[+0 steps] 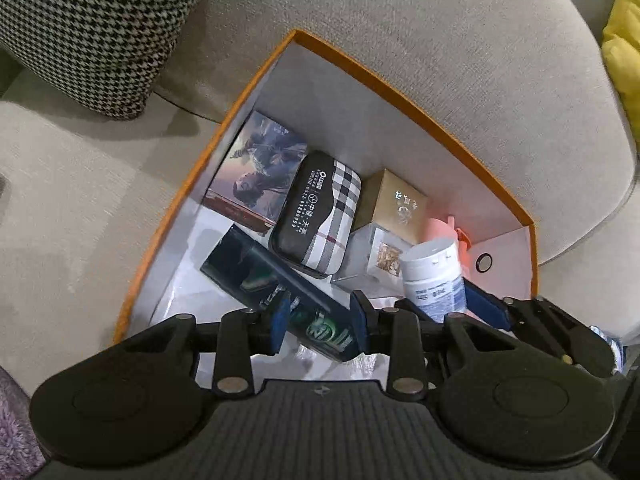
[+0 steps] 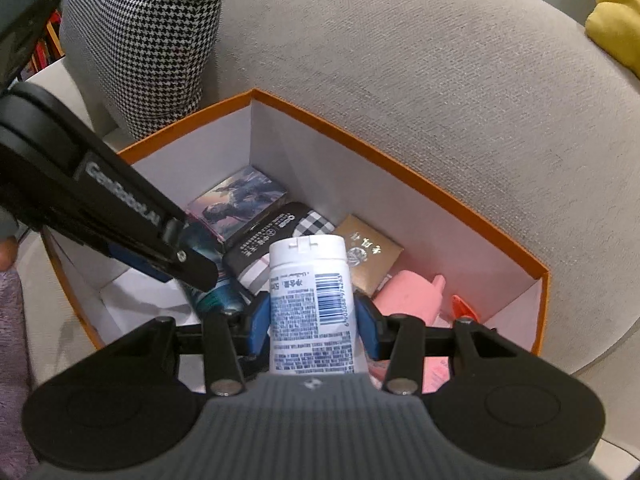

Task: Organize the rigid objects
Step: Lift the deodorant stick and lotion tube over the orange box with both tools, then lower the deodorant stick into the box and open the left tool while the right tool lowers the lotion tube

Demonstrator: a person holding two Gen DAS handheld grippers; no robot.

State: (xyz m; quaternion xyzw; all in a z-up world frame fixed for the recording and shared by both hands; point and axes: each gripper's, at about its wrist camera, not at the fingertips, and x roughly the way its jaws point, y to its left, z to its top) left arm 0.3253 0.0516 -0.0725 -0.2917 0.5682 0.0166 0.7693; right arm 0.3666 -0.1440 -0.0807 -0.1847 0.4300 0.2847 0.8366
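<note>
The left hand-held gripper is clamped on a dark box with green lettering, held low inside the orange-rimmed box on the sofa. Just to its right, the right hand-held gripper clamps a white bottle; ahead of both lie a plaid case and a gold box.

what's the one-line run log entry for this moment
left gripper: shut on dark can | right gripper: shut on white bottle | both over orange box
</note>
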